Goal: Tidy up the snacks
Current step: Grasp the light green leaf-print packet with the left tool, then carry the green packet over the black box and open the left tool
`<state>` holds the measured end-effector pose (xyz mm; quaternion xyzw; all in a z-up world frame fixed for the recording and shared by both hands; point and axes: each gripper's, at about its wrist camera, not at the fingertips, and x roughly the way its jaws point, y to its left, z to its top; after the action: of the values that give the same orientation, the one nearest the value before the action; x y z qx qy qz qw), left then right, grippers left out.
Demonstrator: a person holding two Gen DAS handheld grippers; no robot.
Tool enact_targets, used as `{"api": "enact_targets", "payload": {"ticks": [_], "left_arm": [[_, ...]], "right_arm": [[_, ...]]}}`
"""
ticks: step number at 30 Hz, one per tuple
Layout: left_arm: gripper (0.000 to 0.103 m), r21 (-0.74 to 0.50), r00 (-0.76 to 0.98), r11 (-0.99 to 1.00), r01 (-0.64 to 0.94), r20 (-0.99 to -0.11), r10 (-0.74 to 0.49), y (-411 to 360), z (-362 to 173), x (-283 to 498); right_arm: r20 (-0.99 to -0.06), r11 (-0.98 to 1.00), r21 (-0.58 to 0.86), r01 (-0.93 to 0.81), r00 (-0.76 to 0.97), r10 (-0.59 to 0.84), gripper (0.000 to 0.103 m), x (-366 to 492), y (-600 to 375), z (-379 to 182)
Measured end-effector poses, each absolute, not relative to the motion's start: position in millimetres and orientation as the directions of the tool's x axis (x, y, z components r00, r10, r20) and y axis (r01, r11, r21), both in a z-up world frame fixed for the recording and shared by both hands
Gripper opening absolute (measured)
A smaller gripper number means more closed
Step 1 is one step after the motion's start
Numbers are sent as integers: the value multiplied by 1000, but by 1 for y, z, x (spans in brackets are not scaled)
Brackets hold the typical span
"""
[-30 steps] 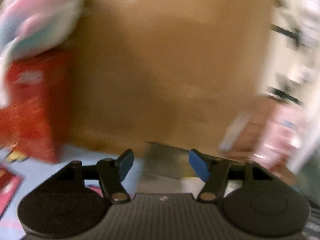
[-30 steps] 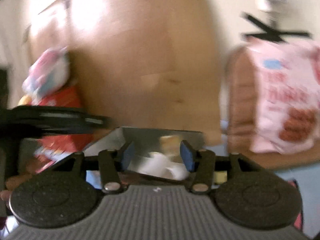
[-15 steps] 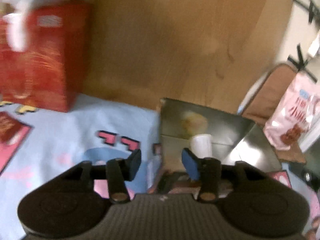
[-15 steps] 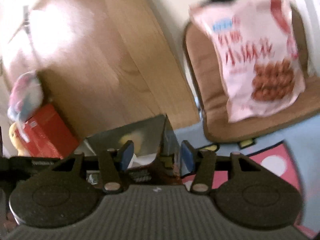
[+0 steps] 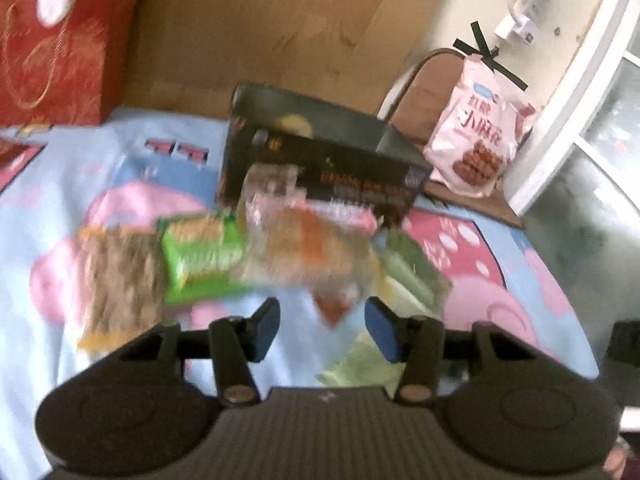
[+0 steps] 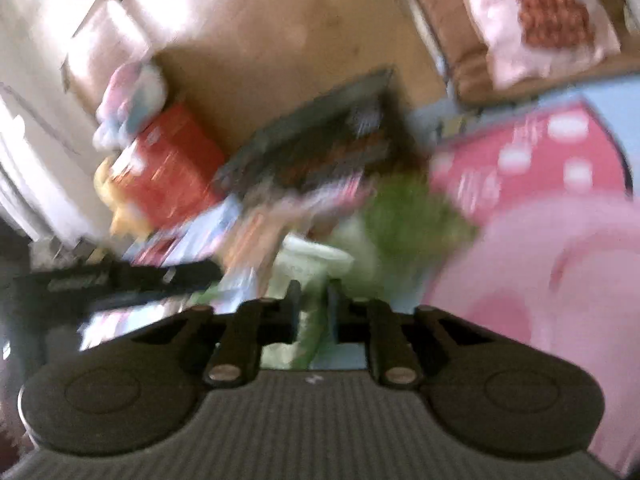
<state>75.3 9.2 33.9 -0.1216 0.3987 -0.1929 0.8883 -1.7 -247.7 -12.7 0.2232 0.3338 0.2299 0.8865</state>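
Both claws have dipped from the black box toward the snack heap | left claw (image 5: 322, 326) spread, empty, red-tipped packet (image 5: 316, 256) just ahead | right claw (image 6: 311, 304) just pinched together; pale green wrapper (image 6: 312, 264) blurs there, grip unclear.

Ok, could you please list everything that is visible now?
black box: one, black, mid-blanket, before wooden board
red box: one, red, far left
pink bag: one, pink, on brown cushion, far right
snack packets: several, green, brown, orange-clear, piled before black box
blanket: one, blue and pink, beneath all
left gripper: black, blue pads, open, jaws just been closing, nothing pressed between
right gripper: black, shut; pale green packet at its tips, grip unclear
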Motion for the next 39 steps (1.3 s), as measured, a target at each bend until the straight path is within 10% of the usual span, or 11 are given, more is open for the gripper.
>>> {"api": "enact_targets", "payload": {"ticks": [7,13,16,23,26,39], "left_arm": [[49,-362,566,895,259,-694,-445,25,33,26],[48,-442,473,857,265,-715,-514,7,20,7],[45,-423,489,873,244,-724,-487,0,19,9],[46,-433,501,877,209,-722,-476,18,20,16],[50,-419,507,881,219,-723,-469,18,21,20],[26,-368,556,863,346,-661,-505,0,53,29]], "right_arm": [[-426,835,458,-305,749,507,46,-55,-257,-8],[-403,817,485,-311,750,525,43,-19,-265,-11],[-468,798,535,-277,689,553,20,0,-261,-25],[-436,811,389,-436,689,579,27,-72,-252,-16],[-462,854,264,-448,719,520,52,-79,-240,-17],[-462,851,67,-521,740,489,29,-56,-199,-2]]}}
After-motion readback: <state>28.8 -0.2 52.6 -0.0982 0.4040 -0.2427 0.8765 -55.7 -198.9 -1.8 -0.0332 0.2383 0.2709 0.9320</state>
